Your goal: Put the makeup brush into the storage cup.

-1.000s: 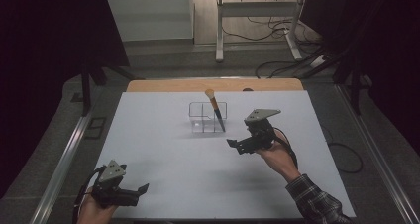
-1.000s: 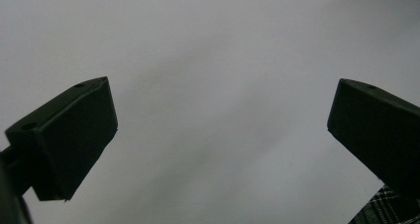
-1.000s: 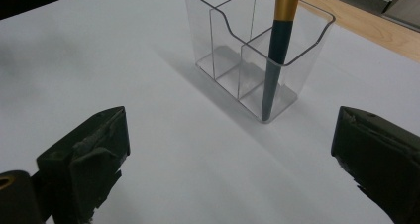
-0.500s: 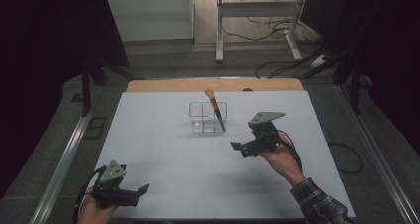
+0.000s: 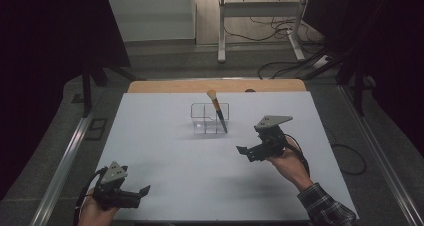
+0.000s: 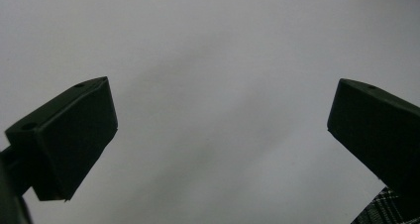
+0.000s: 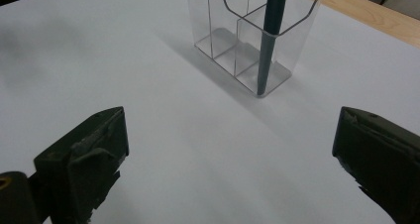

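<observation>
A clear plastic organizer [image 5: 209, 119] with several compartments stands on the white table [image 5: 165, 151], far of centre. A makeup brush [image 5: 217, 112] with a dark handle and tan bristles leans upright in its right-hand compartment. My right gripper [image 5: 246, 153] hovers open to the organizer's near right, apart from it. In the right gripper view the organizer [image 7: 233, 45] and brush [image 7: 270, 40] lie ahead of the wide-apart jaws of this gripper [image 7: 230, 154]. My left gripper [image 5: 142, 193] rests open at the table's near left corner; in the left gripper view this gripper [image 6: 223, 135] faces bare table.
A wooden strip [image 5: 165, 86] runs along the table's far edge. A metal rail [image 5: 65, 166] flanks the left side. Beyond the table stand a desk frame [image 5: 260, 26] and floor cables [image 5: 280, 71]. A plaid sleeve [image 6: 386, 209] shows in the left gripper view.
My right gripper has drawn back a little to the right and toward the person, away from the organizer. The left gripper has stayed put.
</observation>
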{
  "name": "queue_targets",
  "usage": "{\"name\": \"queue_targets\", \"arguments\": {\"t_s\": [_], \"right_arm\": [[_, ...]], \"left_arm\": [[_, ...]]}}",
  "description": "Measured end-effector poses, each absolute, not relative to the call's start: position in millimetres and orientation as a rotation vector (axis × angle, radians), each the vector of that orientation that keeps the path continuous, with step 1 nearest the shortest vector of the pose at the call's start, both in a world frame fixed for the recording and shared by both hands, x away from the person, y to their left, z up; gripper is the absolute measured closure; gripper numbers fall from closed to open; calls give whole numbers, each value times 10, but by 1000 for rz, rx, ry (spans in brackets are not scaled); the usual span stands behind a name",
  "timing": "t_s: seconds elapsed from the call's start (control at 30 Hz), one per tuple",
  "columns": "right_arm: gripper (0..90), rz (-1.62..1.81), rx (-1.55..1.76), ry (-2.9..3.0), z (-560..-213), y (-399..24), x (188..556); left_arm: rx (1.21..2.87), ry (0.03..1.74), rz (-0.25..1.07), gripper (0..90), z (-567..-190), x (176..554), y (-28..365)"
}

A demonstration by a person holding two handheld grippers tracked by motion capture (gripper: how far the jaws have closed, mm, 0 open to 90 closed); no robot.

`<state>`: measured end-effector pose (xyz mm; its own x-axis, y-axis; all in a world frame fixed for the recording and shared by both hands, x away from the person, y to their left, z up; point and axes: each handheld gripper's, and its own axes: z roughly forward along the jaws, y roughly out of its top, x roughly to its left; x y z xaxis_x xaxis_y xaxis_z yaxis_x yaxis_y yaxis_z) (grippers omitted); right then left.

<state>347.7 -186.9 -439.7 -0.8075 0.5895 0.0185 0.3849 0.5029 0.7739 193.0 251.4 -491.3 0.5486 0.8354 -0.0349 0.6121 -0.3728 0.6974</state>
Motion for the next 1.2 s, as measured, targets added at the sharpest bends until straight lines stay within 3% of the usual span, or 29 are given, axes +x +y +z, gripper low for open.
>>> {"name": "queue_targets", "arguments": {"t_s": [1.2], "right_arm": [[7, 1179, 843, 2489, -4407, -2088, 3308]], "left_arm": [[2106, 1166, 434, 0, -4914, 1929, 2514]]}}
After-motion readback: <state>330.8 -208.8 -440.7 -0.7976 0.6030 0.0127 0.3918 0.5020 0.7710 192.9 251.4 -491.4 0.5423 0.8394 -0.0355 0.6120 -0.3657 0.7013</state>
